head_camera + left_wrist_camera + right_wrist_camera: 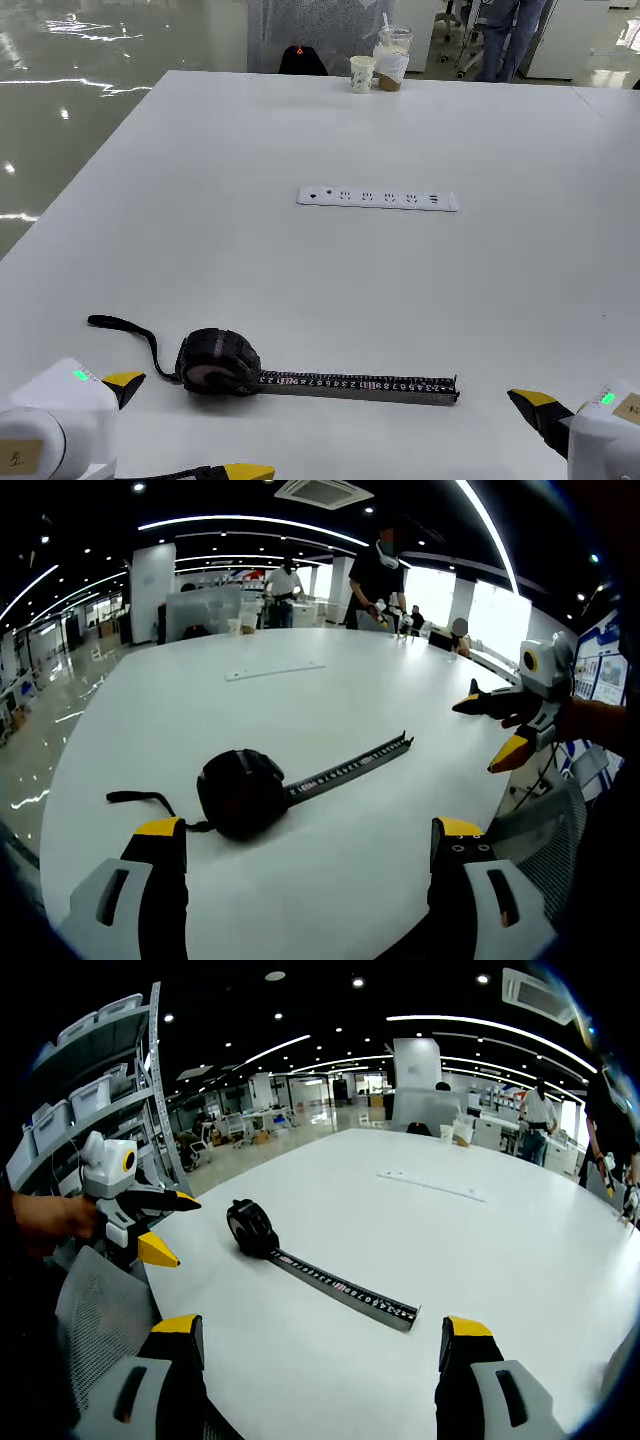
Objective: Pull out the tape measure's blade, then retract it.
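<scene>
Head view: tape [218, 362] lies on table [300, 260], blade [360, 386] out, between wide-open, empty left gripper [308, 828] and right gripper [320, 1326]; unbraced, a snapping retraction could skid it away.

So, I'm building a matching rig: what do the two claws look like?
The left claw and right claw each have a white plastic body, black jaws tipped in yellow, and a small green light on the housing.
</scene>
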`<state>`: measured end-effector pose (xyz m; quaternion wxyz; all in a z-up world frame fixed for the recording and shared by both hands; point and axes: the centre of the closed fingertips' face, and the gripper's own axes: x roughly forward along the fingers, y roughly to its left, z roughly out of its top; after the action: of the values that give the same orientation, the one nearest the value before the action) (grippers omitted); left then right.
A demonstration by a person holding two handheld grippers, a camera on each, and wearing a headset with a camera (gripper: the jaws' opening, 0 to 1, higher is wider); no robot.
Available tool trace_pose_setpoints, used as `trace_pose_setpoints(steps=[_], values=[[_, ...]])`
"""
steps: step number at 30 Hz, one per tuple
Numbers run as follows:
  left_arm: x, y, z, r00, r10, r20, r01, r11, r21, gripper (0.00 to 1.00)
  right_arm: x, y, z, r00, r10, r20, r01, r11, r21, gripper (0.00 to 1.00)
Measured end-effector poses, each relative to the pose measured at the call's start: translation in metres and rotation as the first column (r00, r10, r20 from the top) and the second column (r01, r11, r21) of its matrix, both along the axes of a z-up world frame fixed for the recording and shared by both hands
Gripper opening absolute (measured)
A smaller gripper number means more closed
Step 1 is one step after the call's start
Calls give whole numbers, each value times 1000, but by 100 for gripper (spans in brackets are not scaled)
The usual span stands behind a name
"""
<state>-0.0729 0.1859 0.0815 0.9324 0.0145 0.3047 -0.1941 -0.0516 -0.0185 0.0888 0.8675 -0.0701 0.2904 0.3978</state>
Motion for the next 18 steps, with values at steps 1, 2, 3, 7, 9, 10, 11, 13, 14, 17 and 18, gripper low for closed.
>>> trace_pose_setpoints(steps=[1, 2, 3, 7, 9, 10, 11, 13, 14, 17, 18], values=[[0, 0, 0, 1000, 1, 1, -1, 1000, 1, 99, 0, 0, 0, 1000, 0, -3, 0, 1000, 1, 98], [0, -1, 0, 1000, 0, 2, 0, 1000, 1, 99, -1, 1, 0, 1000, 3, -9, -3, 1000, 5, 98], [0, -1, 1, 1000, 3, 3, -3, 1000, 2, 99, -1, 2, 0, 1000, 3, -11, -3, 1000, 8, 99], [0, 0, 1, 1000, 10, 2, -10, 1000, 5, 99, -3, 3, -1, 1000, 4, -11, -4, 1000, 3, 99], [0, 0, 2, 1000, 17, 4, -17, 1000, 4, 99, -3, 2, 0, 1000, -1, -13, 1, 1000, 7, 99], [0, 0, 2, 1000, 20, 5, -20, 1000, 4, 99, -3, 2, 0, 1000, -2, -16, 3, 1000, 8, 99], [0, 0, 2, 1000, 22, 4, -22, 1000, 3, 99, -3, 2, 0, 1000, -3, -17, 3, 1000, 8, 98], [-1, -1, 3, 1000, 21, 3, -21, 1000, 1, 99, -3, 2, -1, 1000, -5, -22, 5, 1000, 7, 98], [-1, -1, 3, 1000, 22, 3, -22, 1000, 3, 99, -3, 2, -1, 1000, -4, -22, 4, 1000, 7, 98], [0, 0, 2, 1000, 28, 3, -28, 1000, 4, 99, -4, 2, -2, 1000, -3, -24, 3, 1000, 6, 98], [0, 0, 2, 1000, 31, 3, -31, 1000, 5, 99, -4, 2, -2, 1000, -3, -24, 3, 1000, 6, 98]])
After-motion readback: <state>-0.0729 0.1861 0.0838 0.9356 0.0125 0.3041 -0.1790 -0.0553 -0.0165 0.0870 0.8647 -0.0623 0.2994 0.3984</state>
